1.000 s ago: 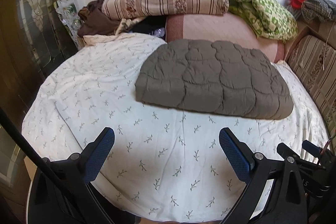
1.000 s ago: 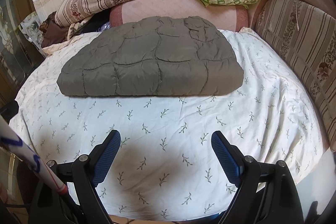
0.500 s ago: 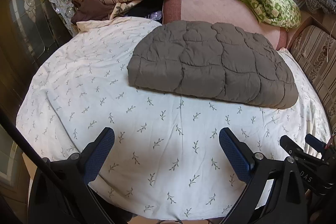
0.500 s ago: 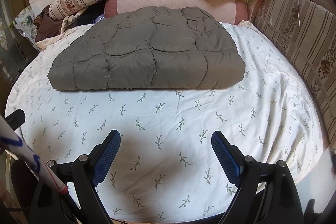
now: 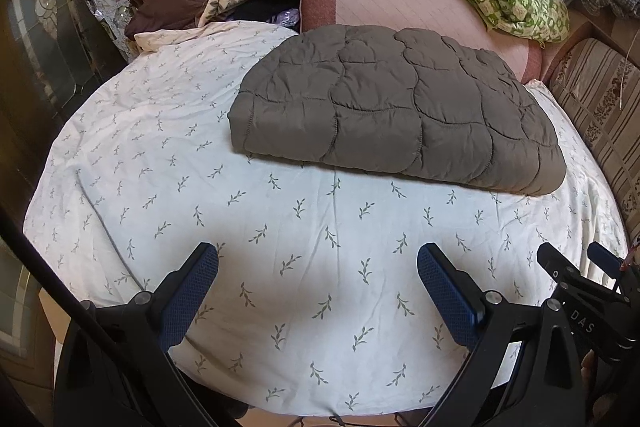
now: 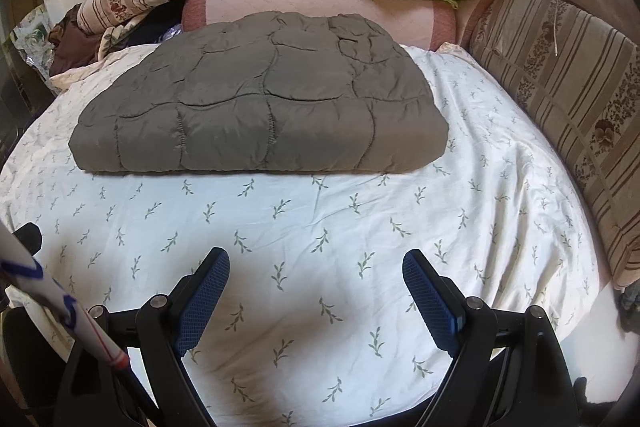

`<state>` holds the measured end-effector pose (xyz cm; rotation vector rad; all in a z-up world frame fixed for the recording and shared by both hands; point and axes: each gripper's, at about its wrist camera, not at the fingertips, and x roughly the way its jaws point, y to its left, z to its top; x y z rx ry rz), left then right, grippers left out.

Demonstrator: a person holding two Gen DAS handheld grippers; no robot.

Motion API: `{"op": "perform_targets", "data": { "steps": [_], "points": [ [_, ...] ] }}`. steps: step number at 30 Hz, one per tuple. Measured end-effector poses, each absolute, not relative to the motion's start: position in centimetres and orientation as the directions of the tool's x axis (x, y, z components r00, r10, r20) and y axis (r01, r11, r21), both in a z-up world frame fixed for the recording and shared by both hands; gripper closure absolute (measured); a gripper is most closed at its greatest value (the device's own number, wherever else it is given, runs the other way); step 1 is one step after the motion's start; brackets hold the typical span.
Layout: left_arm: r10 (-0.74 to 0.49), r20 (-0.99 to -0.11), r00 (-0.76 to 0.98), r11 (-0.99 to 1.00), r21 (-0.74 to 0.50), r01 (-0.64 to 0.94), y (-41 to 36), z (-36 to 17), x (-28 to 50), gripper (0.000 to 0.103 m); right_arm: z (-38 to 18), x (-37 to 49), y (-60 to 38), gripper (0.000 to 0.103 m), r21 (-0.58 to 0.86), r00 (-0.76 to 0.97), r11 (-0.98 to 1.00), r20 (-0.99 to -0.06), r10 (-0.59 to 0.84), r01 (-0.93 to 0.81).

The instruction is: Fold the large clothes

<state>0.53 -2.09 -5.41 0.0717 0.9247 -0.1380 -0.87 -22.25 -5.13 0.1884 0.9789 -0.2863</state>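
quilted jacket (image 6: 256, 107) folded on bedsheet (image 6: 320, 227); fingers (image 6: 204, 301) spread

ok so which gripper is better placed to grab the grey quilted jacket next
Probably the right gripper: in its view the jacket lies nearly centred ahead, its front edge square to the open fingers. The left gripper, also open and empty, sees the jacket off to its right, at an angle.

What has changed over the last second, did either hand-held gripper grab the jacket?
No grab. Both cameras moved closer to the folded grey quilted garment, which looks larger now. The left hand-held gripper and right hand-held gripper stayed open and empty; the garment kept its place on the sheet.
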Motion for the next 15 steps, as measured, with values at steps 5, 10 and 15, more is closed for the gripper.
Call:
{"op": "perform_targets", "data": {
  "steps": [5,10,15],
  "points": [
    [-0.095,-0.804,0.587,0.987,-0.001,0.158,-2.26,-5.55,0.53,0.004,-5.19,-0.82,-22.26,0.011,0.024,0.52,0.946,-0.84,-0.156,0.324],
    [-0.098,-0.81,0.578,0.987,-0.006,0.159,-2.28,-5.77,0.61,0.004,-5.23,-0.72,-22.48,0.012,0.025,0.514,0.942,-0.843,-0.16,0.334],
    [-0.095,-0.815,0.571,0.988,-0.005,0.157,-2.29,-5.97,0.69,0.004,-5.34,-0.76,-22.62,0.011,0.026,0.508,0.939,-0.846,-0.163,0.344]
  ]
}}
